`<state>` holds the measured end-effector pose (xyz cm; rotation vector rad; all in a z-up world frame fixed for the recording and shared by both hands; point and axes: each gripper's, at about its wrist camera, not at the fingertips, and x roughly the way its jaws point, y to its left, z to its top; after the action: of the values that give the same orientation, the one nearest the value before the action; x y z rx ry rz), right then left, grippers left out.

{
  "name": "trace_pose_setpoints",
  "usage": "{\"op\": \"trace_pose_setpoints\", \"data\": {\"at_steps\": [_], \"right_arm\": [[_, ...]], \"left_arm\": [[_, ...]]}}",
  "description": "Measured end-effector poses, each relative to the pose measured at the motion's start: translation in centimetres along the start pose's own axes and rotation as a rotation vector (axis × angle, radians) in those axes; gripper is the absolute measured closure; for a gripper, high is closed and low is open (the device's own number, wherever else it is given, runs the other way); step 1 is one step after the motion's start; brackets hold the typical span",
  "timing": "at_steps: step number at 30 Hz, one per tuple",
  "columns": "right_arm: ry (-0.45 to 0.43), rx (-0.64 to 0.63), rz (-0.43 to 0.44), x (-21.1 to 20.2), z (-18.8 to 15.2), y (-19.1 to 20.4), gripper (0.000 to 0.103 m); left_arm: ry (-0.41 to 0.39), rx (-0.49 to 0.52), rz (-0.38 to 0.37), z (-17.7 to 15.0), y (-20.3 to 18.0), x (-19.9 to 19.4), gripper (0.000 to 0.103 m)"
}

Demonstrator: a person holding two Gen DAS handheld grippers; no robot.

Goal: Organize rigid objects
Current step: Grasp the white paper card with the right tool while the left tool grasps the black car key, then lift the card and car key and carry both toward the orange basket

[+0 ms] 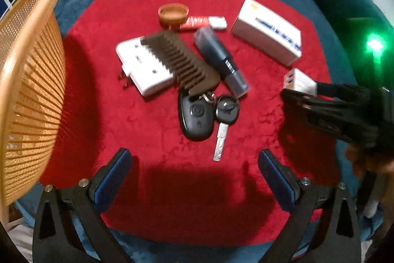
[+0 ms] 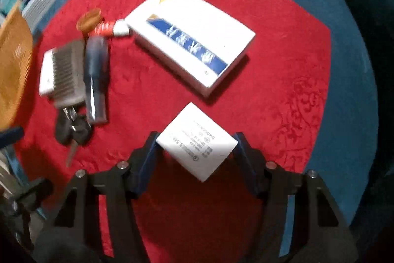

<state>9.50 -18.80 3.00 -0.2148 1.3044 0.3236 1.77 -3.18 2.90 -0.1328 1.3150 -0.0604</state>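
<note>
Right wrist view: right gripper [image 2: 195, 152] clenched on the charger [image 2: 197, 144] at 6 o'clock, left gripper [image 1: 194, 179] released; right should lift straight, clear the box [image 2: 189, 38], carry to the basket [image 1: 27, 80] at 9 o'clock.

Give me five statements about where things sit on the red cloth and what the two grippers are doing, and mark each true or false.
1. The right gripper has a small white charger block between its fingers. True.
2. The left gripper grips the car key. False: it is open, with nothing between its fingers.
3. The brown comb lies partly on the white power adapter. True.
4. The white box with the blue stripe sits inside the orange basket. False: it lies on the red cloth.
5. The key sits beside a dark key fob. True.
</note>
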Motion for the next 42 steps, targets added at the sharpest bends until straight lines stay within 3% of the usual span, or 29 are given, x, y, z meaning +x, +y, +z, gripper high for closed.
{"op": "trace_pose_setpoints", "data": {"at_steps": [8, 15, 20, 22, 23, 24, 25, 26, 36, 42], "right_arm": [[0.021, 0.053, 0.119, -2.3, -4.0, -0.9, 0.042], [0.022, 0.061, 0.132, -3.0, -6.1, -1.1, 0.042], [0.004, 0.063, 0.134, -3.0, -6.1, -0.4, 0.042], [0.003, 0.06, 0.133, -2.8, -5.4, 0.3, 0.042], [0.007, 0.057, 0.131, -2.7, -5.4, 0.5, 0.042], [0.008, 0.056, 0.132, -2.6, -5.4, 0.7, 0.042], [0.009, 0.055, 0.134, -2.7, -5.2, 0.8, 0.042], [0.01, 0.053, 0.135, -2.8, -5.3, 0.7, 0.042], [0.006, 0.068, 0.146, -2.2, -3.9, 1.9, 0.042], [-0.023, 0.066, 0.21, -4.0, -3.8, 2.6, 0.042]], "left_arm": [[0.003, -0.03, 0.043, 1.1, -0.2, 2.3, 0.007], [0.004, -0.026, 0.033, 0.0, -0.7, 1.7, 0.02], [-0.007, -0.043, 0.019, -0.3, -0.1, 1.4, 0.021], [-0.007, -0.017, 0.046, 0.3, -0.6, 1.8, 0.022], [-0.008, 0.008, 0.065, 0.5, -1.0, 2.1, 0.025], [-0.007, 0.028, 0.074, 0.6, -1.3, 2.3, 0.038], [-0.011, 0.047, 0.068, 0.7, -1.6, 2.4, 0.061], [-0.014, 0.048, 0.061, 0.7, -1.7, 2.3, 0.065], [-0.034, -0.056, -0.059, -2.7, 2.5, -1.2, 0.066], [-0.09, -0.1, -0.116, -4.5, 4.7, -5.3, 0.075]]}}
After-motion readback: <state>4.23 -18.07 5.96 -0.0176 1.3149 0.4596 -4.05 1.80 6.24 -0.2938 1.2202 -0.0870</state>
